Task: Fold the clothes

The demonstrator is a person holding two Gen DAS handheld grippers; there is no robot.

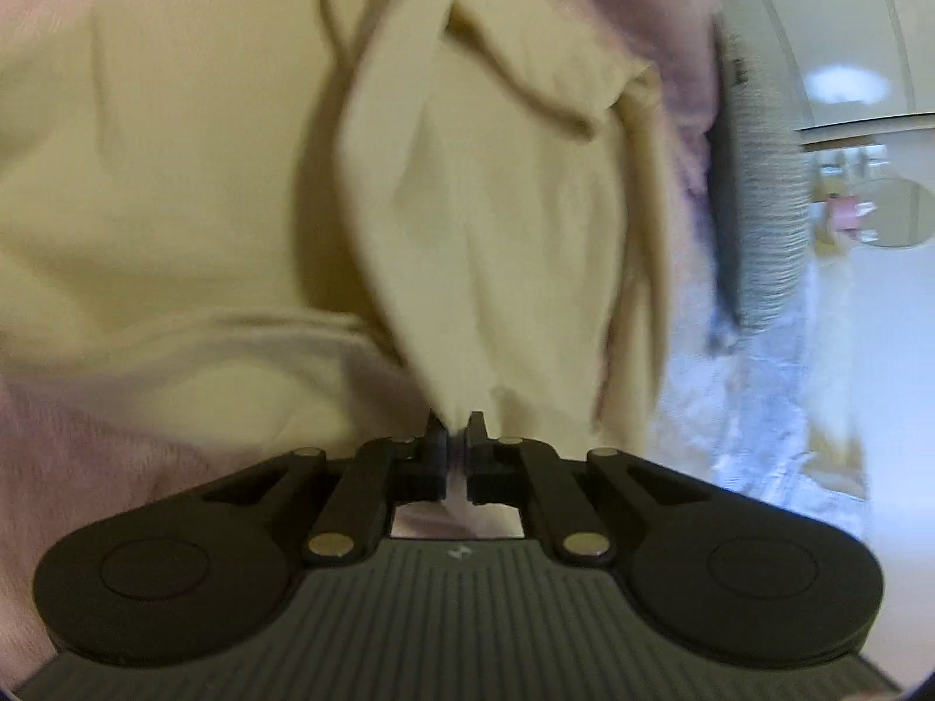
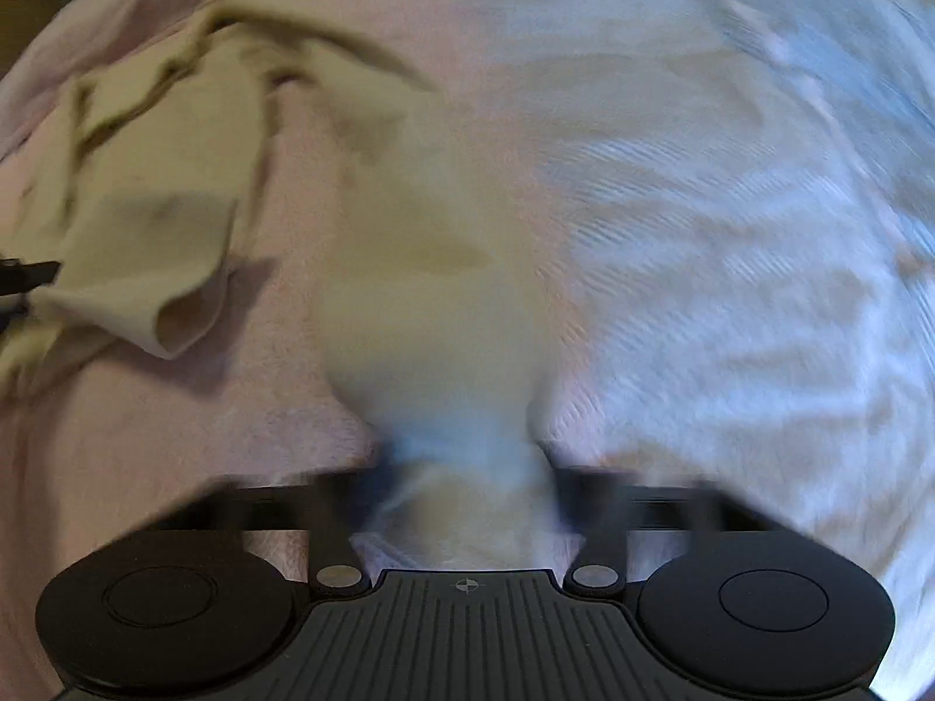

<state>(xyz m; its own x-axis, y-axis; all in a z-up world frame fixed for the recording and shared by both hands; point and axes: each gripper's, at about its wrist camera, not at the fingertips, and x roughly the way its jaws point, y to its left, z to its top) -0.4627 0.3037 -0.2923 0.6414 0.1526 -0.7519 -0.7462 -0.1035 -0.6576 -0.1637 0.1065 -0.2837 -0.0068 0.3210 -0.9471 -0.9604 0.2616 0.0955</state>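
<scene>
A cream-yellow garment (image 1: pixel 479 222) fills the left wrist view, lying crumpled on a pink blanket (image 1: pixel 87 438). My left gripper (image 1: pixel 457 438) is shut on a bunched edge of it, the cloth rising from between the fingertips. In the blurred right wrist view the same garment (image 2: pixel 421 269) runs from the left down to my right gripper (image 2: pixel 467 473). The right jaws stand apart with a gathered fold of the cloth between them. The left gripper's dark tip (image 2: pixel 26 277) shows at the left edge, holding the garment's other end.
A white quilted bedcover (image 2: pixel 730 263) lies on the right of the pink blanket (image 2: pixel 146 438). A grey ribbed item (image 1: pixel 771 204) and a dark cloth (image 1: pixel 724 222) lie at the bed's far side. Beyond them are pale walls and a round mirror (image 1: pixel 894 213).
</scene>
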